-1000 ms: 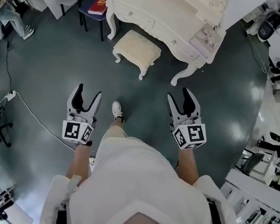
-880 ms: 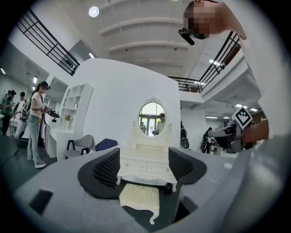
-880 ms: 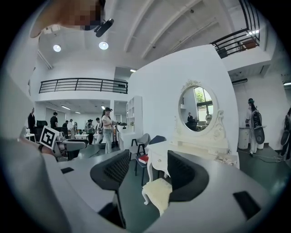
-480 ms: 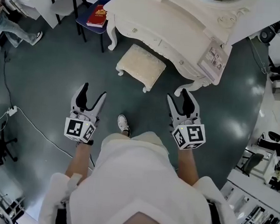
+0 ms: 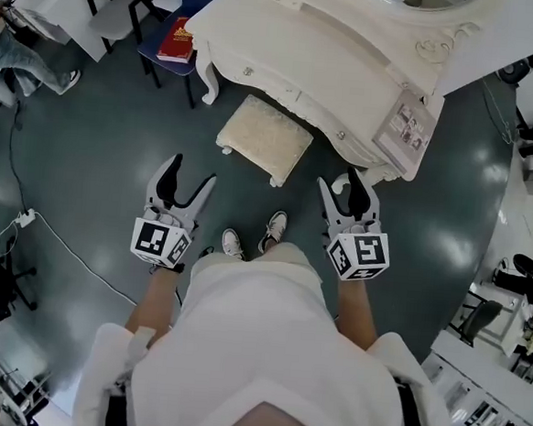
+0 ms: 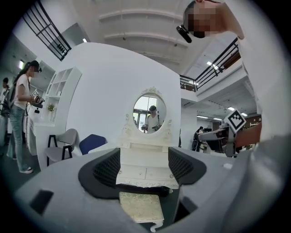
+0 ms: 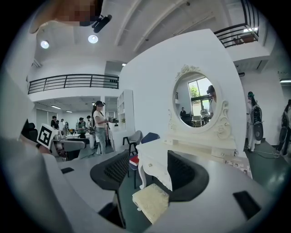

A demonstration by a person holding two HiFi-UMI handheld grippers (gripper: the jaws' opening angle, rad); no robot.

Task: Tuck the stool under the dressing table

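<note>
Person [image 5: 256, 345] stepped closer to the dressing table [image 5: 326, 38], left gripper [image 5: 192, 170] and right gripper [image 5: 346, 180] carried forward, now near the stool [image 5: 265, 138], a second shoe [image 5: 275, 227] come into sight.

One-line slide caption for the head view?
Left gripper and right gripper, both open, face the stool standing in front of the dressing table.

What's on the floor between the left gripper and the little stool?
Nothing. In the head view, only bare dark floor lies between the left gripper and the stool.
</note>
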